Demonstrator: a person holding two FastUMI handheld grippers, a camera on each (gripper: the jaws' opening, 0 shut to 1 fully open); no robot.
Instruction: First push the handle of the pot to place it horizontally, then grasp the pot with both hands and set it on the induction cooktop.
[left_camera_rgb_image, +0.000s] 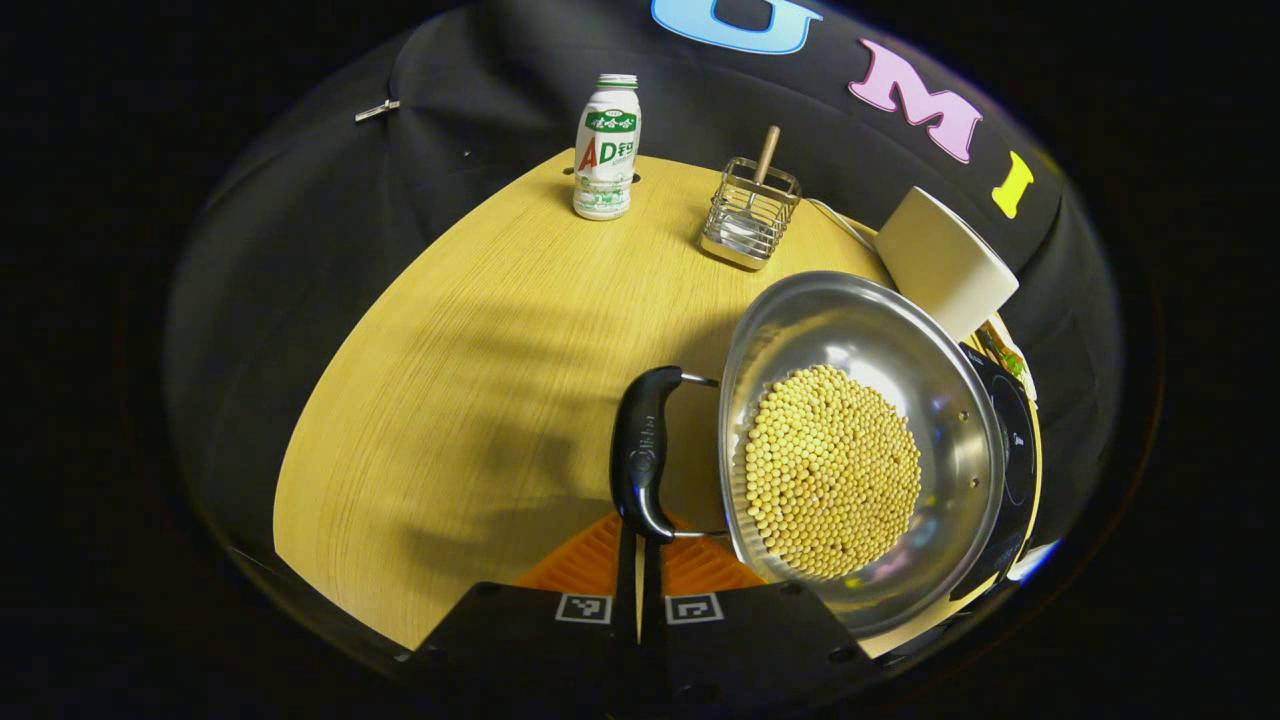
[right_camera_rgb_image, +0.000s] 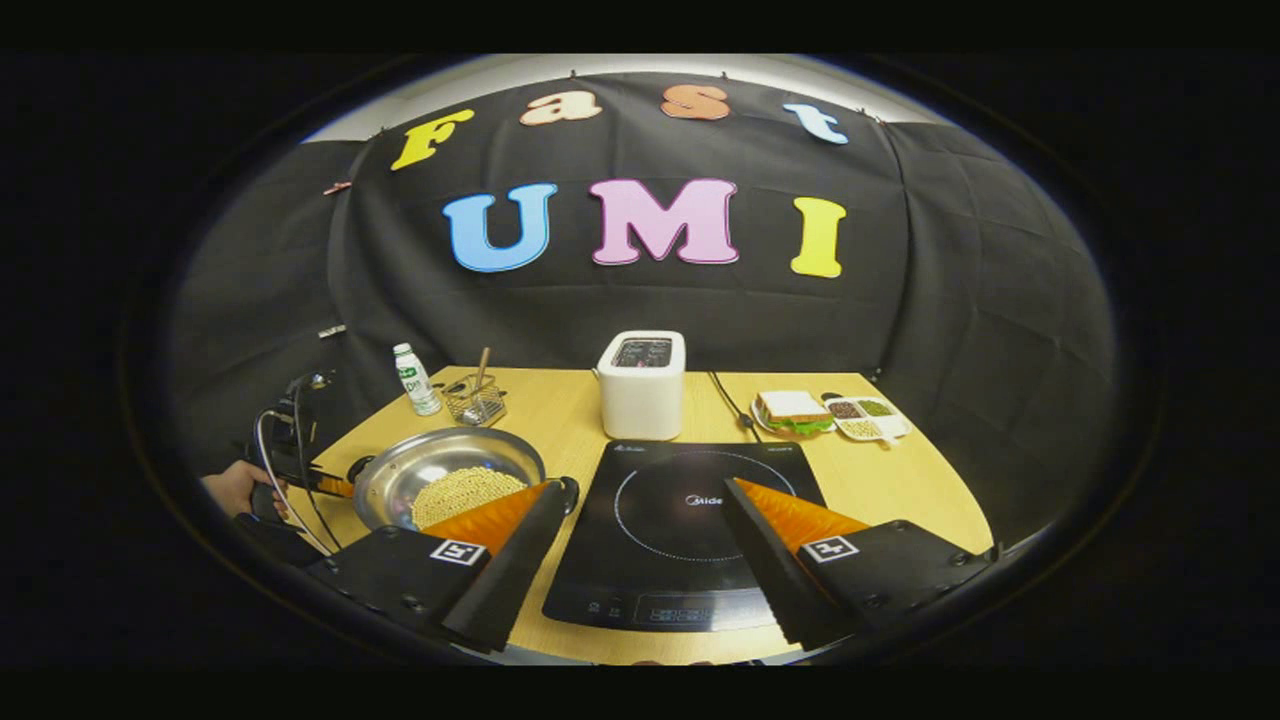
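— Around the pot?

— On the round wooden table (left_camera_rgb_image: 450, 380): a white plastic bottle with a green label (left_camera_rgb_image: 606, 150), a small wire basket with a wooden stick (left_camera_rgb_image: 750, 215), a white box-shaped toaster (right_camera_rgb_image: 642, 385). Farther right, a sandwich on a plate (right_camera_rgb_image: 795, 410) and a white divided tray of grains (right_camera_rgb_image: 865, 415).

— And the pot itself?

— Shiny round steel pot (left_camera_rgb_image: 950, 430), full of yellow beans (left_camera_rgb_image: 830, 470), on the table just left of the flat black induction cooktop (right_camera_rgb_image: 690, 560), not on it. Black loop handle (left_camera_rgb_image: 640, 450) right in front of the left gripper (left_camera_rgb_image: 638, 590).

— Jaws?

— Left: nearly together, only a thin slit between, tips touching the lower end of the handle, nothing clamped. Right gripper (right_camera_rgb_image: 648, 490): wide apart, empty, above the cooktop's near edge.

— Writing?

— Small white print on the cooktop and bottle, left unread.
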